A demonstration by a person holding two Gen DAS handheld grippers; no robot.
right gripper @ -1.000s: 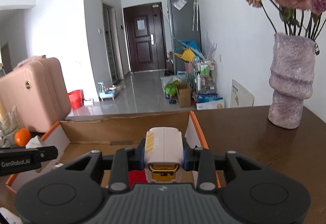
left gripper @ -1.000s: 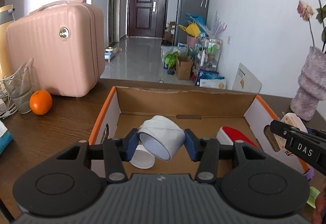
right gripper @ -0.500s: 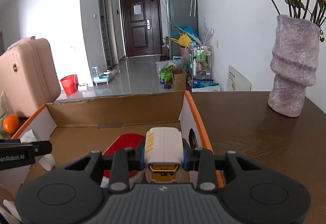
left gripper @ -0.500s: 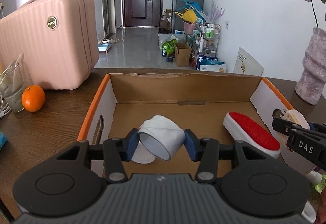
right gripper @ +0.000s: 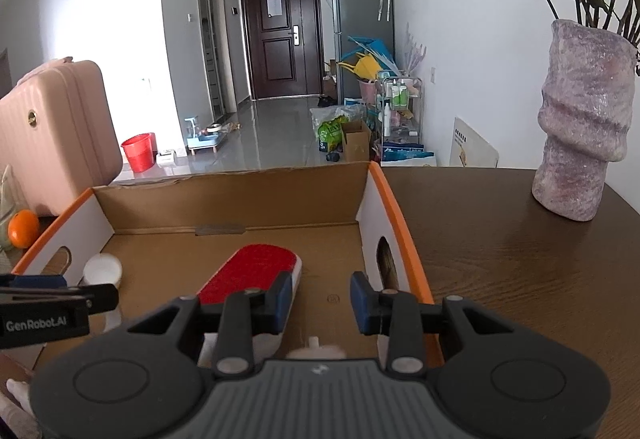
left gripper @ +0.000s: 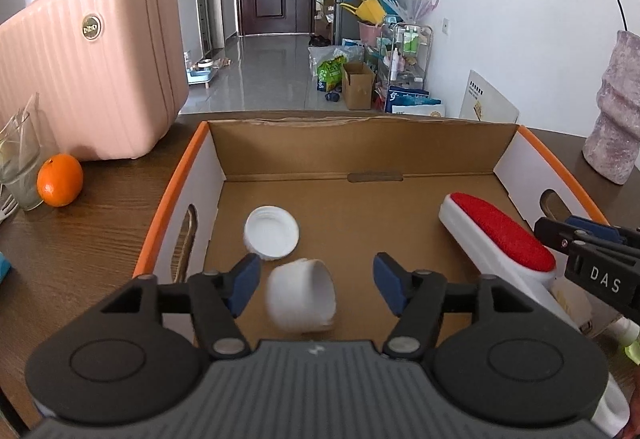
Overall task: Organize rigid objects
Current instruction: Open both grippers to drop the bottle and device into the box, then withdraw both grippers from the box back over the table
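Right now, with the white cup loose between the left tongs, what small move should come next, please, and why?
Probably lift the left tongs up and out of the cardboard box: their jaws have just been opening, and the white cup is free between them, beside the white lid, so the drop looks done.

On my table [right gripper: 500,239]: pink suitcase [left gripper: 88,79] at left, an orange [left gripper: 60,180] beside a glass [left gripper: 18,167], purple vase [right gripper: 584,119] with roses at right.
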